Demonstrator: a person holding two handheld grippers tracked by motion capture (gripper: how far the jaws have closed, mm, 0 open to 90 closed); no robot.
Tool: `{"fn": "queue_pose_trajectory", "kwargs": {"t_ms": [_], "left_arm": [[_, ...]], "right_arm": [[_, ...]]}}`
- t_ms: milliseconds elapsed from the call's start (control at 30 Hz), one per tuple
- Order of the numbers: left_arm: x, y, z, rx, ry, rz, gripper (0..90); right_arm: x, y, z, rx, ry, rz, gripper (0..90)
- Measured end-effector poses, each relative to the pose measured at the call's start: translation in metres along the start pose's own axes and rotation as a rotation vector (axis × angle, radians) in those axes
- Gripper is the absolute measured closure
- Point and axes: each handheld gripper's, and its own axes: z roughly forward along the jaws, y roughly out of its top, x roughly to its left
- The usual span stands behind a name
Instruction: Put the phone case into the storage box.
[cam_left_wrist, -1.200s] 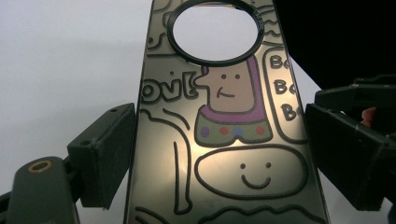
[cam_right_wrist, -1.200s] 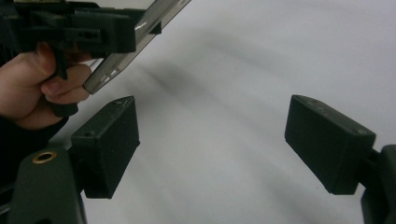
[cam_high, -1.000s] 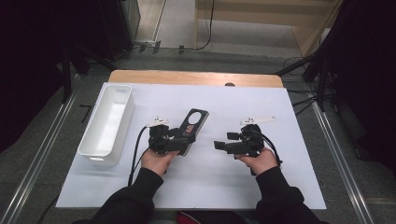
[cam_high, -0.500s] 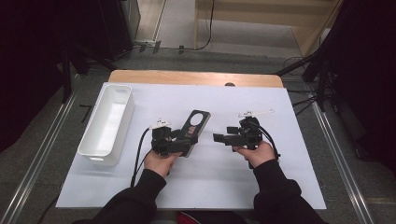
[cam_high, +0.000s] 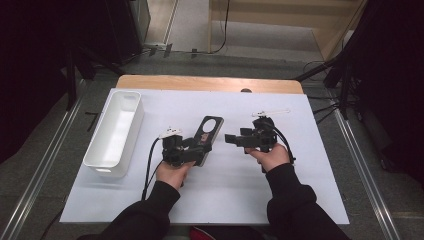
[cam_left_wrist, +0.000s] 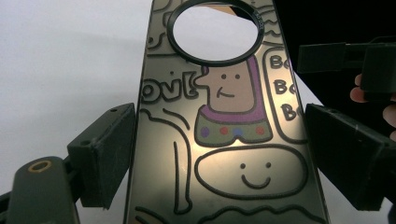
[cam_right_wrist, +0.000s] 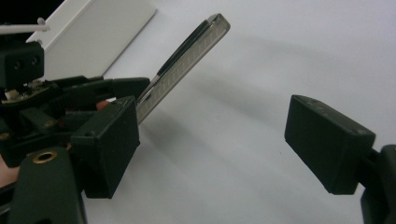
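Phone case (cam_high: 208, 132) sits clamped between the left gripper (cam_left_wrist: 219, 154) jaws, lifted just right of the white bin (cam_high: 116, 131). Right gripper (cam_high: 231, 139) hangs spread and empty beside it, so a handover looks underway; next, it must close on the case's free end.

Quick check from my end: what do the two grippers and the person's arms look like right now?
Both the left gripper and the right gripper are black, with blocky, flat-faced fingers. A brass-coloured ring sits in the right gripper's body. A black cable trails from the left gripper. The sleeves are black and long; the hands are bare.
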Motion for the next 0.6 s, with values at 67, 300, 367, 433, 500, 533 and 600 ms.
{"fn": "queue_pose_trajectory", "kwargs": {"t_ms": [67, 300, 367, 433, 500, 533, 600], "left_arm": [[0.000, 0.000, 0.000, -0.003, -0.001, -0.005, 11.7], [0.001, -0.001, -0.001, -0.014, 0.006, -0.019, 11.6], [0.000, -0.001, 0.000, -0.026, 0.008, -0.025, 11.6], [0.000, -0.001, 0.000, -0.030, 0.009, -0.026, 11.6], [0.001, -0.001, 0.000, -0.035, 0.012, -0.030, 11.6], [0.001, -0.001, 0.000, -0.035, 0.015, -0.032, 11.6], [0.001, 0.000, 0.000, -0.039, 0.016, -0.035, 11.6]], "right_arm": [[0.000, 0.002, 0.002, 0.000, 0.002, 0.010, 16.7], [0.002, 0.012, 0.010, 0.013, -0.019, 0.009, 16.8], [0.002, 0.015, 0.012, 0.014, -0.021, 0.016, 16.8], [0.003, 0.018, 0.013, 0.014, -0.016, 0.027, 16.8], [0.004, 0.021, 0.014, 0.018, -0.015, 0.033, 16.8], [0.004, 0.023, 0.015, 0.020, -0.013, 0.034, 16.8], [0.006, 0.026, 0.016, 0.018, -0.014, 0.039, 16.8]]}}
